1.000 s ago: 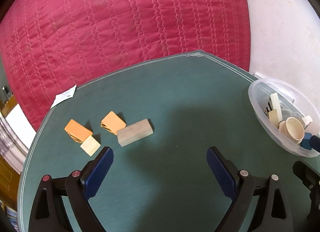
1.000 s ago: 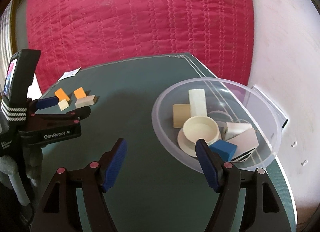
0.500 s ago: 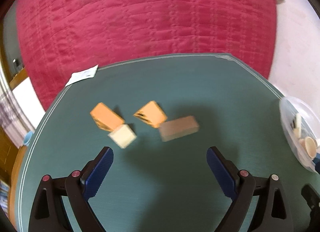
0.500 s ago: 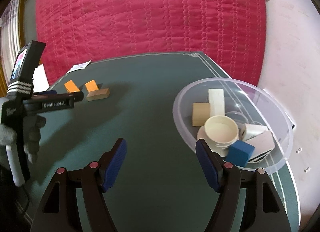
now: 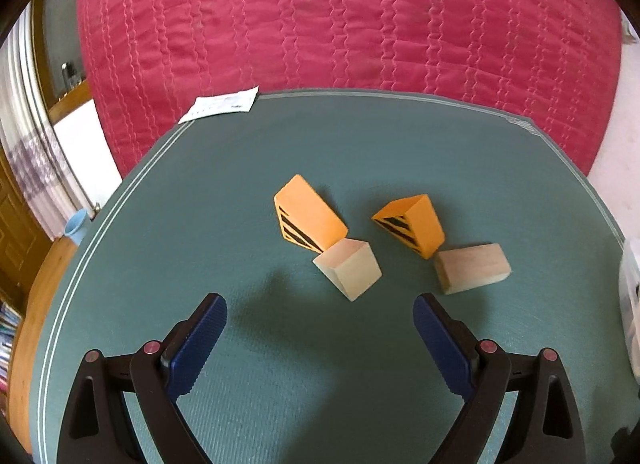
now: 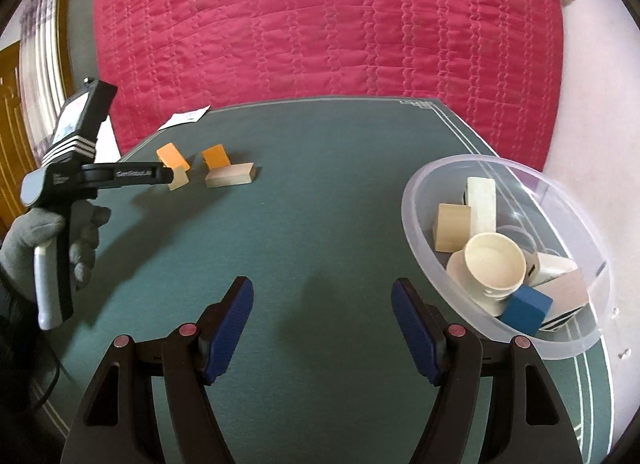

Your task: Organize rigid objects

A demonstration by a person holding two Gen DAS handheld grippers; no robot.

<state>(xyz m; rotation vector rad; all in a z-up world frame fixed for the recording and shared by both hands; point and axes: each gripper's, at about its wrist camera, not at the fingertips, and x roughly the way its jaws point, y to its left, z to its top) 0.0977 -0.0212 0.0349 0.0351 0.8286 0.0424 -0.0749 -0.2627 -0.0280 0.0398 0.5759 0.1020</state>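
Four blocks lie loose on the green bench, toward its far left part. The pale cube (image 5: 347,273) touches the lower corner of the left orange striped block (image 5: 310,219). The right orange striped block (image 5: 412,225) sits apart from that pair, and its near corner touches, or all but touches, the long pale wooden block (image 5: 472,274), which lies flat on the side toward the bowl. Black diagonal stripes show on one face of each orange block.

The left hand-held gripper (image 5: 320,340) hangs just short of the pale cube with its blue-padded fingers (image 5: 196,348) spread wide and nothing between them. In the right wrist view the same tool (image 6: 176,174) reaches in from the bench's left edge, carried by a grey-gloved hand (image 6: 48,240), and its tip hides part of the cube.

The right hand-held gripper (image 6: 322,328) is also spread wide and empty, over bare green surface near the bench's near edge, with the clear plastic bowl (image 6: 416,208) just to its right. The bowl stands at the bench's right edge and holds a cream cup (image 6: 494,264), a tan cube (image 6: 452,226), a tall white block (image 6: 482,200), a blue block (image 6: 526,310) and a few more pale pieces partly hidden behind these.

A white paper slip (image 5: 220,108) lies at the bench's far left corner, partly on the red quilted bedspread (image 5: 340,20) that fills the space beyond the bench.
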